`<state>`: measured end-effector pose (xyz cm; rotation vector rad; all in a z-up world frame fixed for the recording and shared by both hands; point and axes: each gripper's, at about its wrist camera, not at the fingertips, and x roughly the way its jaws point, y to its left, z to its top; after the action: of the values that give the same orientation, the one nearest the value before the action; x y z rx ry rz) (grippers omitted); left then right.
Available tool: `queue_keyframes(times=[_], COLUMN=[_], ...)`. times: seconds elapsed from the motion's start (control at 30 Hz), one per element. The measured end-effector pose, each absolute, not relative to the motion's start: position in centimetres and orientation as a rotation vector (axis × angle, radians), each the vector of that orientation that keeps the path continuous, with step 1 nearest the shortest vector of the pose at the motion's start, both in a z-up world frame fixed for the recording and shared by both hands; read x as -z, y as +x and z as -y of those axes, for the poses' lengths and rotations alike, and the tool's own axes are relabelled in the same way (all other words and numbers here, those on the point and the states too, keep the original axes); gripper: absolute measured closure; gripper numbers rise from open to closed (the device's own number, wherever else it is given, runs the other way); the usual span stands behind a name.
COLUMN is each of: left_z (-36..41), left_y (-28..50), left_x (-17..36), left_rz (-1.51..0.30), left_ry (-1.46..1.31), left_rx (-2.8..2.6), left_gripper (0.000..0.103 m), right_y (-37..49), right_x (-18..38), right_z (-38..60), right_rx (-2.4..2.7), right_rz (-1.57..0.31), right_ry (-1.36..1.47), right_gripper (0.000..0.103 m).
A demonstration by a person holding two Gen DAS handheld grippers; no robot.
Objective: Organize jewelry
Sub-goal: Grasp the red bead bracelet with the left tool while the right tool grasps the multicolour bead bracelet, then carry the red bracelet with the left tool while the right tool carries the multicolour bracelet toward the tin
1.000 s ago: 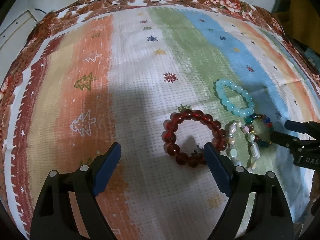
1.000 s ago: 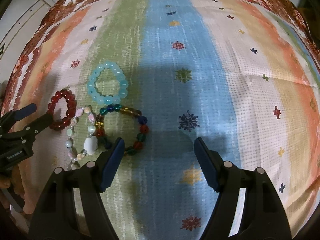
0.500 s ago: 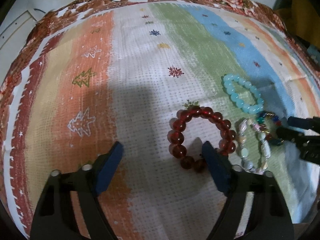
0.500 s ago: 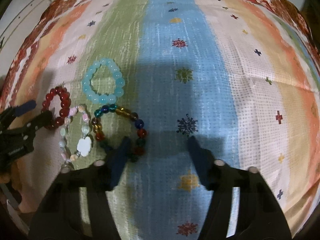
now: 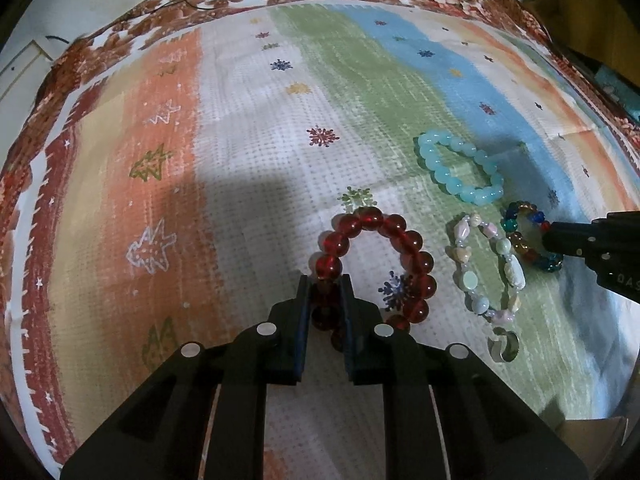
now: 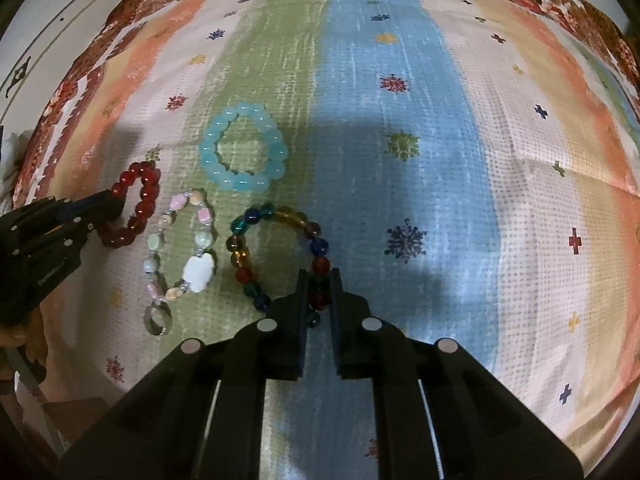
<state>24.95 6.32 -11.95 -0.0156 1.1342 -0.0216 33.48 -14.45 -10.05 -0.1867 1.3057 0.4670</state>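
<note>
Left gripper (image 5: 325, 296): at the bottom middle of the left wrist view. Its two fingers are pinched on the near side of the red bead bracelet (image 5: 416, 262).
Right gripper (image 6: 319, 292): at the bottom middle of the right wrist view. Its fingers are pinched on the near side of the many-colored bead bracelet (image 6: 240, 236).
Red bead bracelet: lies on the cloth in the middle of the left wrist view. In the right wrist view it is at the left edge, with the other gripper on it.
Many-colored bead bracelet: lies on the green and blue stripes, just above the right gripper.
Silver ring (image 6: 158, 320): lower left of the right wrist view, just below the pastel bracelet. It may be touching it; the view is too blurry to be sure.
Pastel bead bracelet (image 6: 198, 272): between the red one and the many-colored one. It has a big white bead.
Light blue bead bracelet (image 6: 240, 148): farther up, on the green stripe, near the others but apart.
Striped cloth (image 6: 440, 120): under everything, with small snowflakes and a flower border at the far edge.
</note>
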Motion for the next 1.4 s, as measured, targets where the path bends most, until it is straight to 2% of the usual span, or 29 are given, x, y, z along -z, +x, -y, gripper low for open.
queue_keyframes(times=[1.4], left_z=[-4.5], left_y=[19.1], left_x=[3.7], left_rz=[-0.953], left_ry=[-0.089], left_rx=[0.09], left_gripper=[0.09], right_y=[27.7], right_x=[1.0], right_z=[13.9], right_rx=[-0.642], right_rz=[-1.127], right_ry=[-0.156], right_gripper=[0.092])
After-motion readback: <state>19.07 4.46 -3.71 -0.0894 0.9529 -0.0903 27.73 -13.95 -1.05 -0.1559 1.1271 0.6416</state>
